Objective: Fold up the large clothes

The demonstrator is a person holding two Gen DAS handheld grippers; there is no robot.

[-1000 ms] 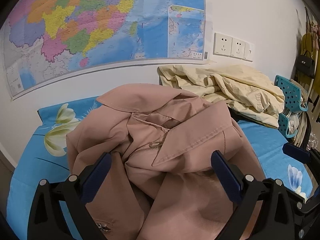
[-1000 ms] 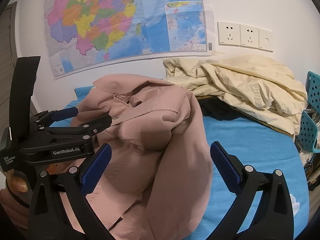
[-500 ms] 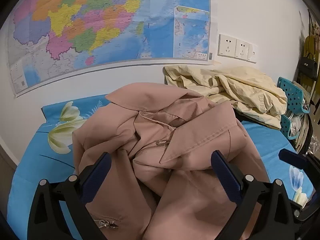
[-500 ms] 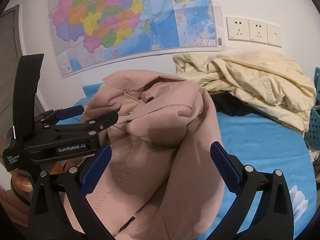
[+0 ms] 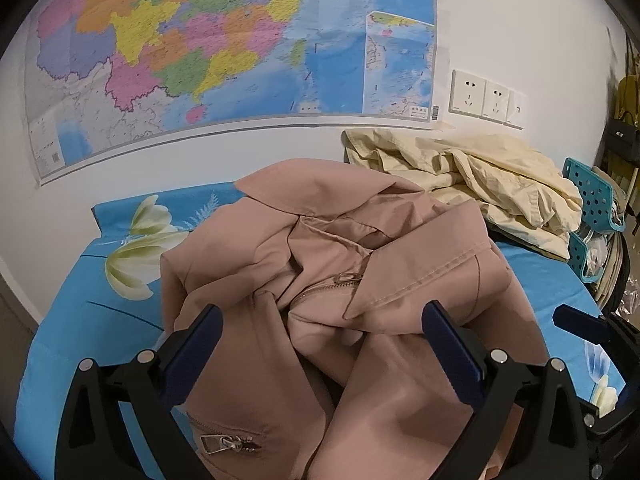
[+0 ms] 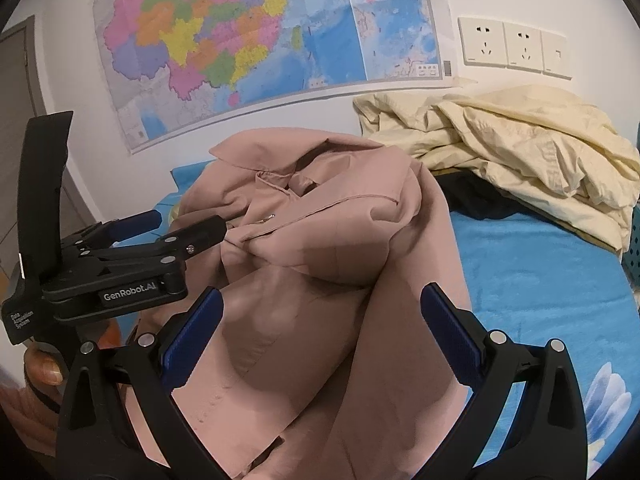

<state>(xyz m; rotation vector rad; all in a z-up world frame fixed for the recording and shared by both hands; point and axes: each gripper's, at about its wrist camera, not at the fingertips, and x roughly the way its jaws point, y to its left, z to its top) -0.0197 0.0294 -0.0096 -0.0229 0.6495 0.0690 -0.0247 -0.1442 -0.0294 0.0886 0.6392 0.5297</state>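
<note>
A: Where does the pink jacket (image 5: pixel 320 300) lie?

B: Heaped on the blue floral bed (image 5: pixel 80 300), collar toward twelve o'clock, its zipper pull (image 5: pixel 348 278) showing at the neck. It reads as soft, fairly thick cloth, likely bulky and floppy rather than slippery.

A: Are the claws on it?

B: Neither. The left claw (image 5: pixel 320 340) and right claw (image 6: pixel 320 320) both hang over it with jaws spread wide, holding nothing.

A: Where to take hold?

B: Probably the stitched collar edge (image 5: pixel 420 280) or a shoulder seam, where the layers are firm.

A: And around it?

B: A rumpled cream garment (image 6: pixel 520 140) at two o'clock, a wall map (image 5: pixel 200 48) and sockets (image 6: pixel 516 48) above, a teal basket (image 5: pixel 592 216) at three o'clock.
</note>
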